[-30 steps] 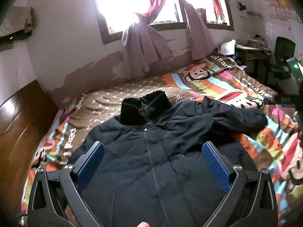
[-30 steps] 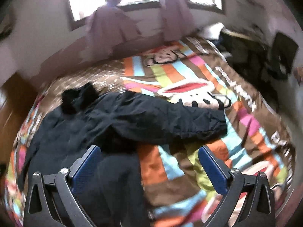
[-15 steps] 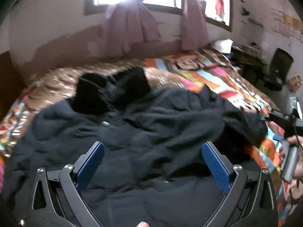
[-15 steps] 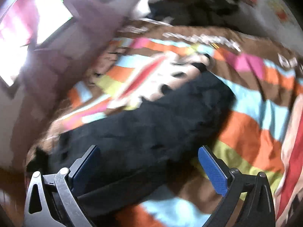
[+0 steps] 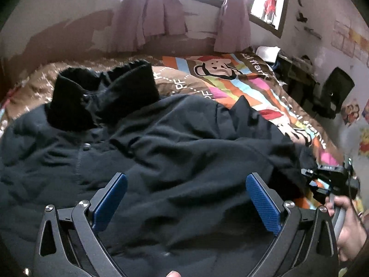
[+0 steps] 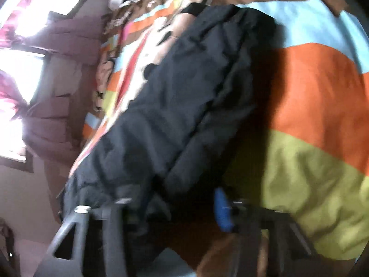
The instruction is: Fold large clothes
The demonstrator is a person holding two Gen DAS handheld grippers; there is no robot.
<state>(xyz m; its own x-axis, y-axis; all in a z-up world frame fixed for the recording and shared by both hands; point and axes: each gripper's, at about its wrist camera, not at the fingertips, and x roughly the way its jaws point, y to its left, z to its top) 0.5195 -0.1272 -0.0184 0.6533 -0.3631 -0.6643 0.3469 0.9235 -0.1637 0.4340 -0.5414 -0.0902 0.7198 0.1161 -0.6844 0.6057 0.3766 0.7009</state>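
Note:
A large dark padded jacket (image 5: 143, 157) lies front-up on the bed, black collar (image 5: 101, 94) at the far left. Its right sleeve (image 6: 184, 87) stretches over the striped bedspread. My left gripper (image 5: 185, 198) is open and empty, low over the jacket's body. My right gripper (image 6: 175, 205) is narrowed around the sleeve where it joins the body; dark cloth fills the gap between its blurred fingers. In the left wrist view the right gripper (image 5: 327, 180) shows at the jacket's right edge, held by a hand.
The bed carries a striped cartoon-monkey bedspread (image 5: 233, 87). A window with pink curtains (image 5: 161, 13) is behind the bed. A cluttered desk (image 5: 297, 67) and a dark chair (image 5: 334, 92) stand at the far right.
My left gripper has dropped lower and closer over the jacket. My right gripper has rolled, come down onto the sleeve and closed in from wide open.

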